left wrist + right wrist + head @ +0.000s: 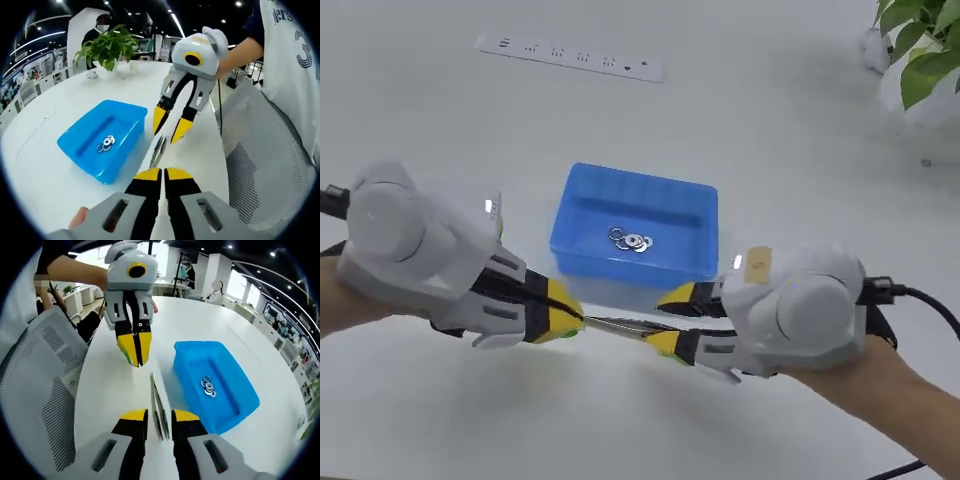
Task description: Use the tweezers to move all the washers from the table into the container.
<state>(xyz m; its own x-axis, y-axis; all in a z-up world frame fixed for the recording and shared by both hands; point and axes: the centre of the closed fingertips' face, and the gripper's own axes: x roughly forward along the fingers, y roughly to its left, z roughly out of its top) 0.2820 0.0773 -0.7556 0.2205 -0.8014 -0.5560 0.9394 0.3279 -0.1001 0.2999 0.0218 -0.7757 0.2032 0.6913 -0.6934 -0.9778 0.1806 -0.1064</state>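
Head view: the left gripper [565, 318] is clenched on one end of the thin silver metal tweezers [620, 323], which run level above the white table [770, 120] into the right gripper [662, 320], whose yellow-tipped jaws stand apart above and below the other end. This looks like a handover, and the danger is timing: if the left one lets go before the right has bitten, the tweezers would likely drop. The small silver ring-shaped washers [631, 240] lie clustered on the floor of the blue rectangular plastic container [630, 178], just beyond both grippers; I can make out none on the table.

Left gripper view: its own jaws [162, 174] are pressed together on the tweezers [157, 150], whose far end reaches between the right gripper's [169, 131] spread jaws. The hold is at the very end, so the tool could swing. The washers [106, 143] sit in the container [125, 155], ahead and to the left.

Right gripper view: its jaws [160, 416] straddle the tweezers [156, 395] with a gap on each side, gripping nothing. Closing off-centre could twist the thin arms or pinch only one. The container [197, 344] lies just right of the tweezers, washers [209, 386] inside
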